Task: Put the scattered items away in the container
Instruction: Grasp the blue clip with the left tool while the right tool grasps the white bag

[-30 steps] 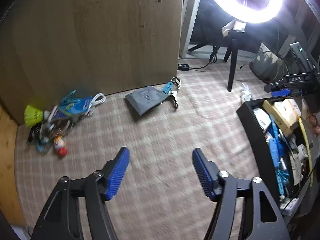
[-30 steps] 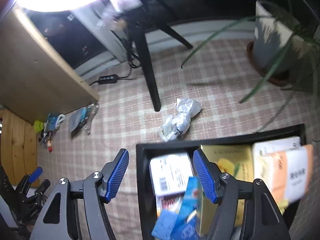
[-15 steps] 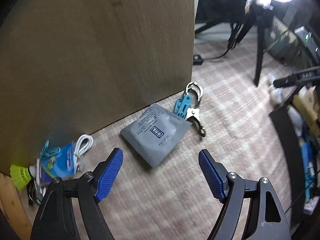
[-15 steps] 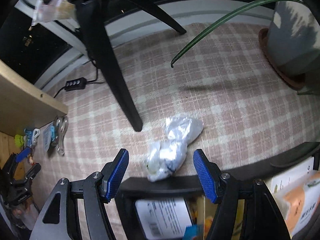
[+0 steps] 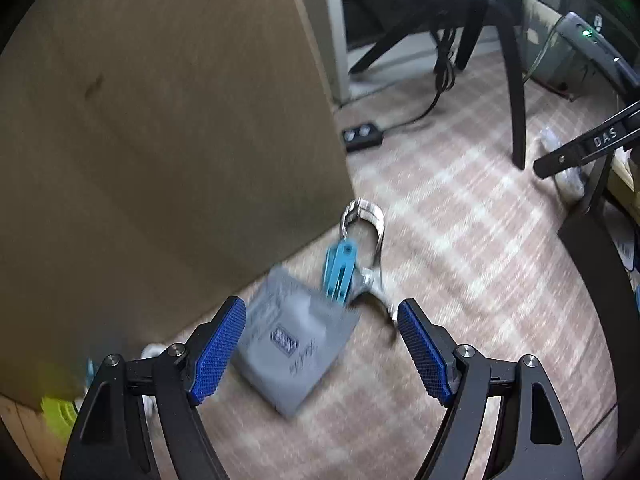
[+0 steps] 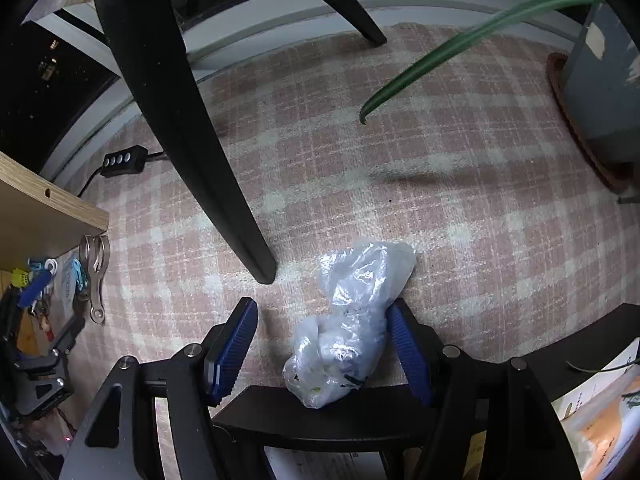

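In the left wrist view my left gripper (image 5: 322,350) is open, its blue pads either side of a grey flat pouch (image 5: 292,340) lying on the checked carpet. A light blue clip (image 5: 340,266) and a silver carabiner (image 5: 368,224) lie just beyond the pouch. In the right wrist view my right gripper (image 6: 320,356) is open around a crumpled clear plastic bag (image 6: 348,320) on the carpet, against the rim of the black container (image 6: 344,420). The right pad (image 6: 408,354) touches or nearly touches the bag.
A wooden panel (image 5: 160,120) stands left of the pouch. A black stand leg (image 6: 192,128) and a power strip (image 6: 122,160) are near the bag. A plant pot (image 6: 600,80) stands at the right. More small items (image 6: 36,276) lie by the panel. Boxes (image 6: 600,420) sit in the container.
My left gripper has moved forward and down to the grey pouch. My right gripper has moved out past the container rim and down around the plastic bag.
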{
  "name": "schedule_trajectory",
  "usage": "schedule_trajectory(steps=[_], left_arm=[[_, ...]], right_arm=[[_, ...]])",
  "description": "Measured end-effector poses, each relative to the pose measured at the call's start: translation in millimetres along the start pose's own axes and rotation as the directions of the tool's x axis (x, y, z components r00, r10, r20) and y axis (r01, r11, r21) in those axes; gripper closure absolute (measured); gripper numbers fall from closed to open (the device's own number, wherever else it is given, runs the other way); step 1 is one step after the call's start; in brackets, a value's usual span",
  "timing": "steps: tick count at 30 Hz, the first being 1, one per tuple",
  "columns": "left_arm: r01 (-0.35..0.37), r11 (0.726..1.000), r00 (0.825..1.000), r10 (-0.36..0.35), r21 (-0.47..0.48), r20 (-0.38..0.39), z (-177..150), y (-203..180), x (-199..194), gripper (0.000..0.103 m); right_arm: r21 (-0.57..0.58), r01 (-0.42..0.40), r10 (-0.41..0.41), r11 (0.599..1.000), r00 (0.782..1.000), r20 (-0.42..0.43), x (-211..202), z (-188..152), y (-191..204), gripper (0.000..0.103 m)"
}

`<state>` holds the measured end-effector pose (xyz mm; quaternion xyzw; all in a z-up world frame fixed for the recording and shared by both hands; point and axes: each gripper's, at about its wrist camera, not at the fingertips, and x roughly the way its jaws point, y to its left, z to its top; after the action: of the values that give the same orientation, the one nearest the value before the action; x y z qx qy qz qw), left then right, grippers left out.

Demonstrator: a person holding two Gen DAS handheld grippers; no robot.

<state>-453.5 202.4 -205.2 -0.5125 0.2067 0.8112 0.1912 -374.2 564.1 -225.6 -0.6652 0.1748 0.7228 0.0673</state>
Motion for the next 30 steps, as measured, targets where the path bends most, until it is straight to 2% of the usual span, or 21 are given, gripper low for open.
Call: schedule_trajectory(steps=[1,3,7,8,17,21,24,30], left_arm=[[0.014,1.000,1.000,-0.014,0.009,0.002,3.1,-0.9,0.5,0.022],[0.043,0.999,0.999,-0.043,0.017,0.004,8.8,-1.2,2.6,0.032],[0.049,0.998,0.999,-0.049,0.029,-0.020,15.0,1.8,14.7,0.044],[0.058,0.998,0.998,-0.057,0.030,-0.032,16.3,2.5,19.0,0.052],[0.150,0.989,0.988,-0.150,-0.006,-0.041,15.2,11.1,23.6,0.075],[0.139,0.990,0.989,-0.139,-0.010,-0.050,12.3,13.5,23.1,0.083],[0.131,0.991,0.989,-0.131,-0.001,-0.062,12.2,15.9,25.6,0.081],[0.114,0.993,0.990,-0.115,-0.010,-0.081,11.7,15.5,31.7,0.082]], right_arm=[[0.003,-0.001,0.001,1.000,1.000,0.002,-0.7,0.5,-0.5,0.040],[0.007,-0.004,0.004,1.000,1.000,0.004,-1.6,0.7,-1.1,0.040],[-0.017,0.008,-0.008,1.000,1.000,0.012,-3.2,-1.7,1.4,0.040],[-0.024,0.013,-0.012,1.000,1.000,0.014,-3.4,-2.1,2.4,0.040],[-0.039,-0.004,0.005,0.999,1.000,0.023,-8.1,-5.3,6.6,0.040],[-0.033,-0.027,0.028,0.999,0.999,0.029,-15.0,-5.6,-4.7,0.043],[-0.031,-0.041,0.041,0.999,0.999,0.027,-17.7,-13.7,-14.2,0.048],[-0.042,-0.060,0.061,0.997,0.998,0.023,-23.0,-18.4,-13.3,0.064]])
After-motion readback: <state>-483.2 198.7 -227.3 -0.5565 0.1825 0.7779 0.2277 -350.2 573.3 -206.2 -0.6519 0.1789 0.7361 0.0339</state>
